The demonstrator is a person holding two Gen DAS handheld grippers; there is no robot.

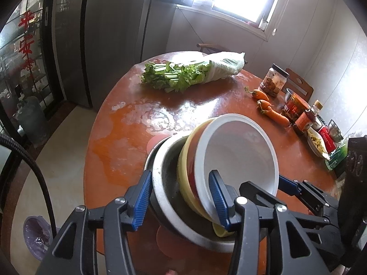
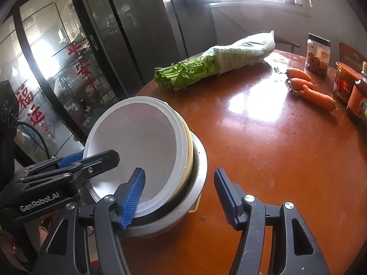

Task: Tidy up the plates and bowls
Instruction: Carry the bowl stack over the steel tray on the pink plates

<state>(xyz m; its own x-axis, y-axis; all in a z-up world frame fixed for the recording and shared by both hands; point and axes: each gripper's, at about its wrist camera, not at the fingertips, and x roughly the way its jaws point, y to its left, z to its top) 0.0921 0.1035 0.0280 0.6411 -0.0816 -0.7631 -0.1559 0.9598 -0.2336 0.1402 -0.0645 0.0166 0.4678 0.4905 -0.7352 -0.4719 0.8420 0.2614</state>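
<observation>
A nested stack stands tilted near the front edge of the round brown table [image 1: 206, 105]: a white bowl [image 1: 243, 153] inside a yellow bowl [image 1: 185, 183], inside a metal bowl [image 1: 165, 197], over a pink plate [image 1: 152, 143]. My left gripper [image 1: 181, 200] is open, its fingers astride the near rims of the stack. My right gripper [image 2: 180, 197] is open, its left finger over the white bowl [image 2: 137, 142] and metal bowl [image 2: 197, 178], its right finger over bare table. The right gripper also shows in the left wrist view [image 1: 298, 185] at the stack's right side.
A bagged bunch of celery [image 1: 183, 73] lies at the far side. Carrots [image 1: 270, 110], a jar [image 1: 275, 80], sauce bottles [image 1: 305, 119] and a dish [image 1: 316, 142] crowd the right edge. A bin [image 1: 36, 238] stands on the floor to the left.
</observation>
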